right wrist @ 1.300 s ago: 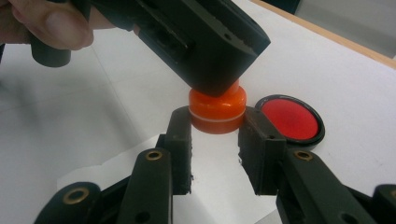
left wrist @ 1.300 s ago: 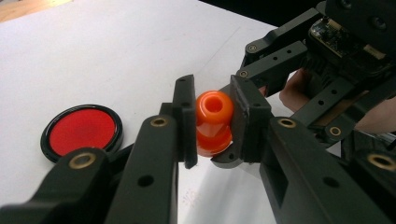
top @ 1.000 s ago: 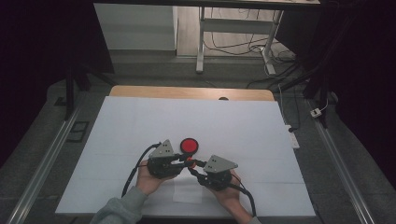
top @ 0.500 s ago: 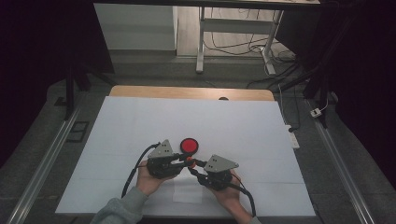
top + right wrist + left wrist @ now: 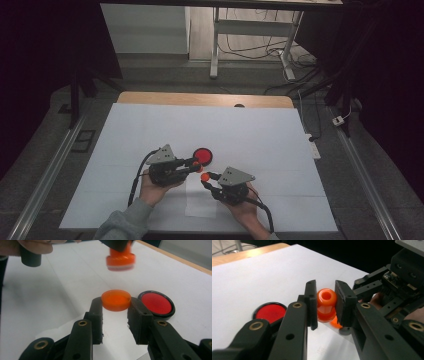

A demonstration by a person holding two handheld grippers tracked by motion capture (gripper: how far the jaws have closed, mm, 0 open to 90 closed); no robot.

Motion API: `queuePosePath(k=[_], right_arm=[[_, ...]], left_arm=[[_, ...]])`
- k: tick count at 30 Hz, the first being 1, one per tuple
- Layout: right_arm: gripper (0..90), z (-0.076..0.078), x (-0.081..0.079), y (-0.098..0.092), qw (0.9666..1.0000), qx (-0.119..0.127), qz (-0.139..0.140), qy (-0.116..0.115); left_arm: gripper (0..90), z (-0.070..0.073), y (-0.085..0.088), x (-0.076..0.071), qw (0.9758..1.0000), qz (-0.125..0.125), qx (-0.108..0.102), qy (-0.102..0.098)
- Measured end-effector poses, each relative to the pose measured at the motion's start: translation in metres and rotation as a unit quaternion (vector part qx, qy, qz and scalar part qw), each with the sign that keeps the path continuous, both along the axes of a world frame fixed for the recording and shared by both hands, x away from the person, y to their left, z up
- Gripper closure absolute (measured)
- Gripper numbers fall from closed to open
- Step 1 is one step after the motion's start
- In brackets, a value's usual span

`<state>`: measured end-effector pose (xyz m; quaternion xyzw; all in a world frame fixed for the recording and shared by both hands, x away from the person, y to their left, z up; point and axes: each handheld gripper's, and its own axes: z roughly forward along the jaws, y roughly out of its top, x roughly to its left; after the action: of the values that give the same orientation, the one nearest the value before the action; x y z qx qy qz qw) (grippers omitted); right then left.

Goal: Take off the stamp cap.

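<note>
My left gripper (image 5: 325, 302) is shut on an orange stamp (image 5: 326, 303), a waisted knob with a hole in its top, held a little above the table. In the right gripper view the stamp (image 5: 120, 258) hangs blurred above, ribbed base downward. My right gripper (image 5: 116, 305) is shut on a flat orange cap (image 5: 116, 300), gripped by its rim, open side up. In the high view the two grippers meet tip to tip near the table's front, left gripper (image 5: 196, 163) just above right gripper (image 5: 205, 177). A red ink pad (image 5: 202, 155) in a black round case lies beside them.
A white mat (image 5: 250, 135) covers the table, with a wooden edge (image 5: 200, 98) at the far side. A small white paper sheet (image 5: 200, 202) lies under the hands. Metal rails (image 5: 50, 170) run along both sides, and a table frame with cables stands beyond.
</note>
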<state>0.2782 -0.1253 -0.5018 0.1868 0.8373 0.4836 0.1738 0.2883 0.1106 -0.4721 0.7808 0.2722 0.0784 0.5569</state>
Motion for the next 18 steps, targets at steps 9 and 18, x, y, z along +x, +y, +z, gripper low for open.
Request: queuePosePath(k=[9, 18], right_arm=[[65.3, 0.001, 0.005, -0.01, 0.9998, 0.013, -0.014, 0.006], [65.1, 0.002, 0.005, -0.017, 0.9996, 0.021, -0.017, 0.004]], left_arm=[[73.0, 0.001, -0.001, -0.001, 0.9999, -0.012, 0.0, -0.002], [72.8, 0.005, -0.002, -0.004, 0.9998, -0.008, 0.008, -0.018]])
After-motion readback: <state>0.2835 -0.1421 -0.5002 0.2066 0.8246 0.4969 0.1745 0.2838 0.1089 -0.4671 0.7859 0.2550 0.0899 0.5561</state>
